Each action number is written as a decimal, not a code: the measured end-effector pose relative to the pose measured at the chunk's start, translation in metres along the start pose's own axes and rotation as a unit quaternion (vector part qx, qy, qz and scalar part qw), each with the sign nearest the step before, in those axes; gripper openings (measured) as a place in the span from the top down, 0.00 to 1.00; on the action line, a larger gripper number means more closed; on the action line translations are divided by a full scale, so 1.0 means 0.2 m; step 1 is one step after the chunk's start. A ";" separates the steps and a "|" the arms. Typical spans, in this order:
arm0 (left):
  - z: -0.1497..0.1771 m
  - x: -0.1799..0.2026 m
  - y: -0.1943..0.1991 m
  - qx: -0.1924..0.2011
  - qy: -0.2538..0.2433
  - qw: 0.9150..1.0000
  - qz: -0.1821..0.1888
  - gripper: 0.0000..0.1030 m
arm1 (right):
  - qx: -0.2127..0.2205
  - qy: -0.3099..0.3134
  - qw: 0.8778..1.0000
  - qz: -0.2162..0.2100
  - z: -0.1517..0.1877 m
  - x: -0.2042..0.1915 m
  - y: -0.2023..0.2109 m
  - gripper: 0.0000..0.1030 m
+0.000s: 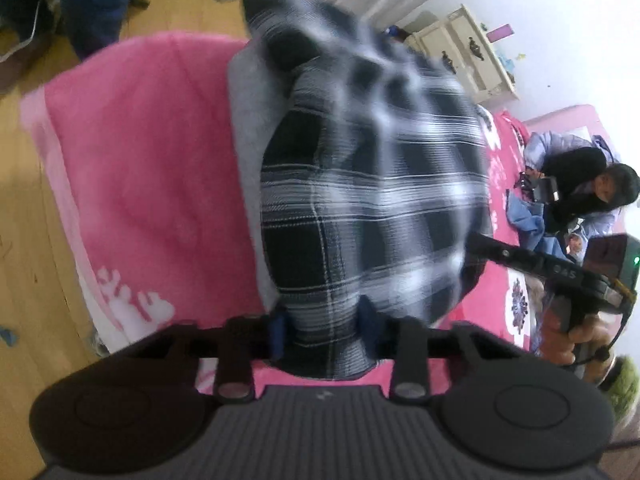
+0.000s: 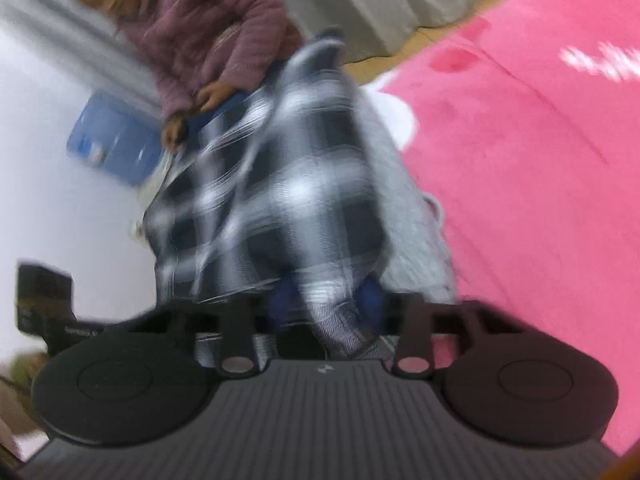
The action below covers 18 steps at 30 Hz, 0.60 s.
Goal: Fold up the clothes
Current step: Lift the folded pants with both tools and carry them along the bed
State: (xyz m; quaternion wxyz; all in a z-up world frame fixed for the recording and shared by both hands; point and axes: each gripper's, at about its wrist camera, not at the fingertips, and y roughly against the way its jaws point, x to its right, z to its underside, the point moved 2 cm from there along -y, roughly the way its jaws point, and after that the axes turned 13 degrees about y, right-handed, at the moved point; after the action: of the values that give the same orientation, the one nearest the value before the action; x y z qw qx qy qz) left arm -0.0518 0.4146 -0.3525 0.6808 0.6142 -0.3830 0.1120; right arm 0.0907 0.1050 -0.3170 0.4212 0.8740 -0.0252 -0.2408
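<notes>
A black-and-white plaid garment (image 1: 360,184) with a grey lining (image 1: 248,120) hangs bunched above a pink blanket (image 1: 152,152). My left gripper (image 1: 324,324) is shut on its near edge, with cloth pinched between the blue pads (image 1: 278,328). In the right wrist view the same plaid garment (image 2: 272,200), blurred, is pinched in my right gripper (image 2: 326,304). From the left wrist view that right gripper (image 1: 476,242), held in a hand (image 1: 580,340), shows only one fingertip against the cloth's right side.
The pink blanket (image 2: 520,160) covers a bed over wooden floor (image 1: 28,240). A cream drawer cabinet (image 1: 468,52) stands by the far wall. One person (image 1: 592,192) sits on the bed at the right. Another person in a mauve jacket (image 2: 208,28) stands close behind the garment.
</notes>
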 end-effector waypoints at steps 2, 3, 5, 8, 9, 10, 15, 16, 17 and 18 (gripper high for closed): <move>0.04 0.03 0.05 0.008 0.006 1.000 0.020 0.75 | 0.005 0.034 0.999 0.002 -0.04 -0.06 0.08 0.89; 0.06 0.05 0.07 0.011 0.008 0.999 0.029 0.75 | 0.009 0.046 0.999 0.004 -0.07 -0.07 0.13 0.91; 0.09 0.06 0.07 0.015 0.014 0.999 0.034 0.74 | 0.009 0.073 0.997 0.015 -0.11 -0.08 0.18 0.91; 0.14 0.01 -0.02 0.023 0.015 1.000 -0.008 0.59 | -0.018 0.093 0.995 0.044 -0.09 -0.04 0.10 0.86; 0.15 -0.01 -0.03 0.018 0.020 1.000 -0.012 0.55 | -0.031 0.094 0.993 0.057 -0.07 -0.01 0.06 0.75; 0.16 -0.02 -0.02 0.012 0.027 0.999 -0.014 0.54 | -0.043 0.097 0.992 0.071 -0.05 0.01 0.01 0.67; 0.14 -0.09 0.17 0.037 0.042 0.998 -0.023 0.54 | -0.021 0.109 0.984 0.141 -0.06 -0.01 0.14 0.61; 0.11 -0.08 0.23 0.062 0.036 0.997 -0.025 0.54 | -0.002 0.118 0.980 0.158 -0.08 -0.03 0.19 0.67; 0.09 -0.08 0.30 0.087 0.031 0.995 -0.026 0.54 | 0.024 0.130 0.978 0.160 -0.10 -0.05 0.24 0.80; 0.06 -0.06 0.34 0.109 0.023 0.994 -0.020 0.53 | 0.050 0.142 0.976 0.155 -0.13 -0.08 0.28 0.83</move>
State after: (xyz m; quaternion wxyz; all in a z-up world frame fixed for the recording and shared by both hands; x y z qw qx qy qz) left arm -0.1066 0.4226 -0.3106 0.6204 0.6898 -0.3402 0.1533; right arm 0.0966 0.0916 -0.2560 0.4085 0.9047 -0.1123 -0.0443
